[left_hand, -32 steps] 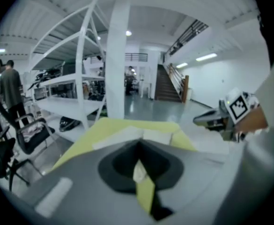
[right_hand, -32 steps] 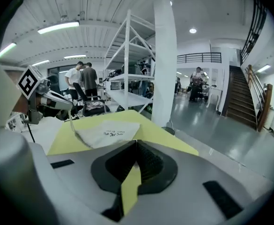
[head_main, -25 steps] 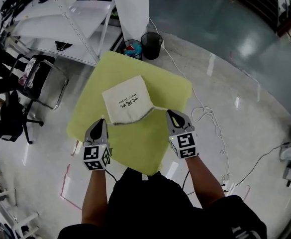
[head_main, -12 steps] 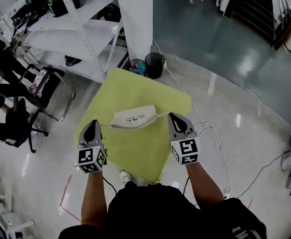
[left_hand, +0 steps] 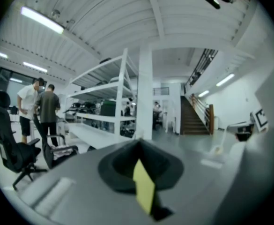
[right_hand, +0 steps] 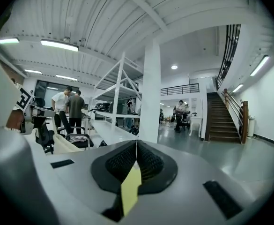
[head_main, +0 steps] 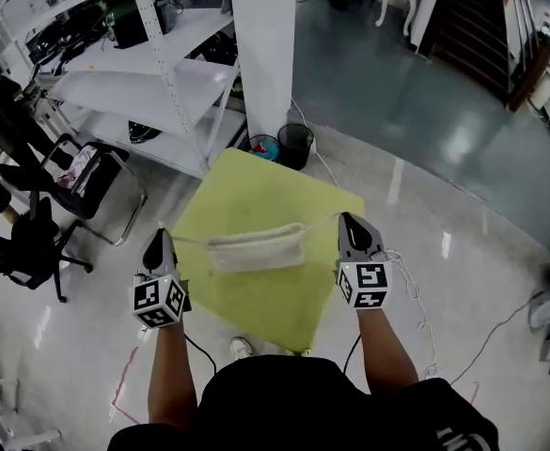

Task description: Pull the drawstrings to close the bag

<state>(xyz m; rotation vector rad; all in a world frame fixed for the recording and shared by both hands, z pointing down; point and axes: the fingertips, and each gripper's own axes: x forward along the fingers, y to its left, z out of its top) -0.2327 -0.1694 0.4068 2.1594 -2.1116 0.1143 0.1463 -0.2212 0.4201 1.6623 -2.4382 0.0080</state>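
Head view: a cream fabric drawstring bag (head_main: 256, 249), bunched into a horizontal band, hangs between the 2 grippers over a yellow-green square tabletop (head_main: 256, 181). The left drawstring (head_main: 190, 241) runs taut from the bag's left end to the tip of the left gripper (head_main: 159, 236). The right drawstring (head_main: 322, 221) runs taut from the bag's right end to the tip of the right gripper (head_main: 349, 218). Both grippers point away from the person, roughly level and well apart, 1 at each side of the bag.

Left gripper view and right gripper view: each pair of black ribbed pads is pressed together, with the cord pinched at the tip. A sliver of the yellow-green tabletop shows through the gap beneath the jaws.

Surroundings: white metal shelving (head_main: 152, 83) and a white pillar (head_main: 260, 54) stand beyond the table. A black bin (head_main: 296, 146) stands near the pillar's foot. A white cable (head_main: 411, 285) trails on the glossy floor at the right.
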